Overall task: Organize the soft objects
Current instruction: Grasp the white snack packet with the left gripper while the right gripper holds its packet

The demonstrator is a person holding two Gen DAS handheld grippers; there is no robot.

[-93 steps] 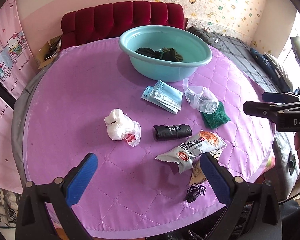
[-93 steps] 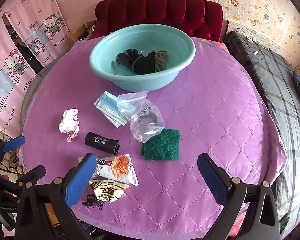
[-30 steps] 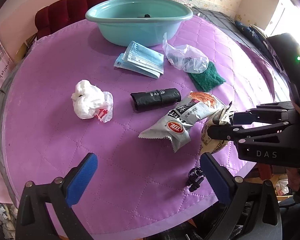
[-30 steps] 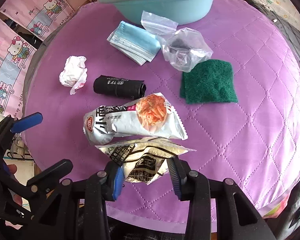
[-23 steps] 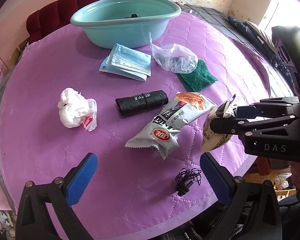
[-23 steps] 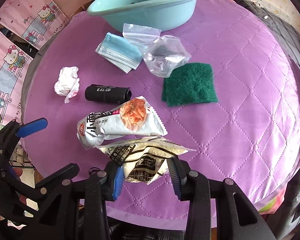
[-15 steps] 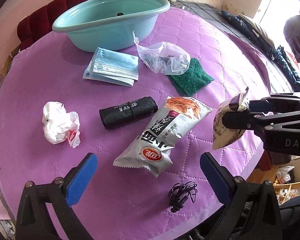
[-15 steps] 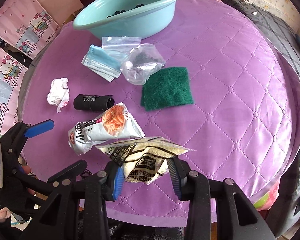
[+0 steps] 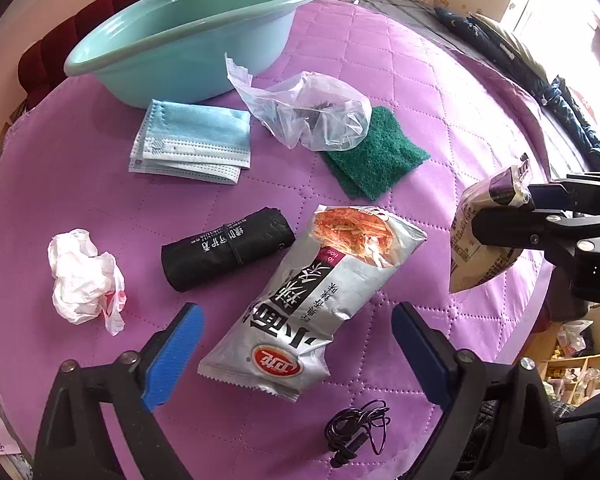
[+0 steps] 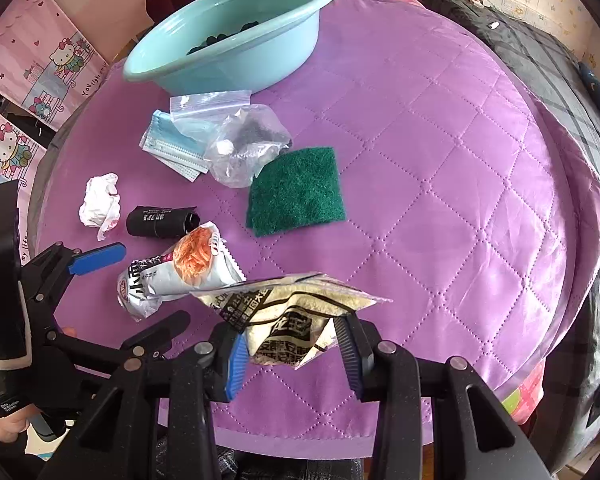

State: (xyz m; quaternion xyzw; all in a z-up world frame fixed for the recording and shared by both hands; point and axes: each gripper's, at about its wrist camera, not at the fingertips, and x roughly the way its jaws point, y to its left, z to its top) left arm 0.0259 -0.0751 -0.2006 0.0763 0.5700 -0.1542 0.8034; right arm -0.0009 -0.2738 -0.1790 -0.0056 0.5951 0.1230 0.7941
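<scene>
The right gripper point(image 10: 290, 350) pinches a crumpled cream-and-black snack packet point(image 10: 288, 312) clear of the purple tabletop point(image 10: 440, 168). The left gripper point(image 9: 296, 344) is closing its fingers, not yet touching the silver noodle packet point(image 9: 312, 300) lying flat between them; the teal basin point(image 10: 236, 36) seemingly holds dark cloth

A glossy silver foil snack packet point(image 9: 316, 296) lies on shiny quilted purple cloth point(image 9: 440, 92), near a rough green scouring pad point(image 9: 376, 156) and smooth plastic basin point(image 9: 188, 32).
</scene>
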